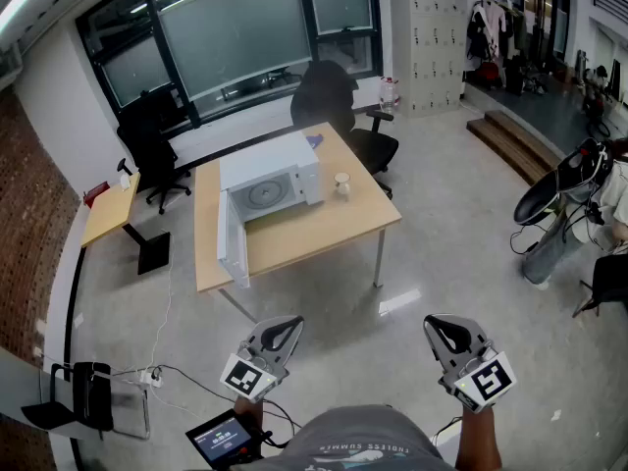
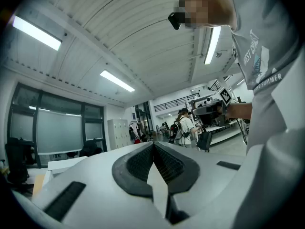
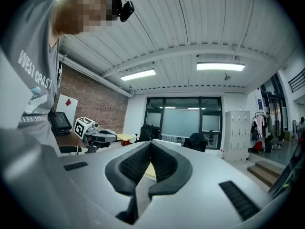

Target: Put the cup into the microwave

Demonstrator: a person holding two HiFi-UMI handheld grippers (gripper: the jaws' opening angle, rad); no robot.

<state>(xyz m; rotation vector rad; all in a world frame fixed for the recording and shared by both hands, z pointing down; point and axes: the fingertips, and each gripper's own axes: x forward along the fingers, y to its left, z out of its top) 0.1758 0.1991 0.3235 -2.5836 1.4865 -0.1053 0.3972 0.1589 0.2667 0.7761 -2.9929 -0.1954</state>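
I hold the left gripper (image 1: pixel 282 332) and right gripper (image 1: pixel 447 332) closed and empty, well short of the table (image 1: pixel 324 232) where the cup (image 1: pixel 341 183) stands beside the open-doored microwave (image 1: pixel 270 180); arriving with jaws unopened could topple it.

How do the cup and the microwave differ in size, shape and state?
The microwave is a big white box; the cup is small, round and pale. The microwave's door hangs open; the cup stands upright beside it, not inside. Both rest on the same wooden table.
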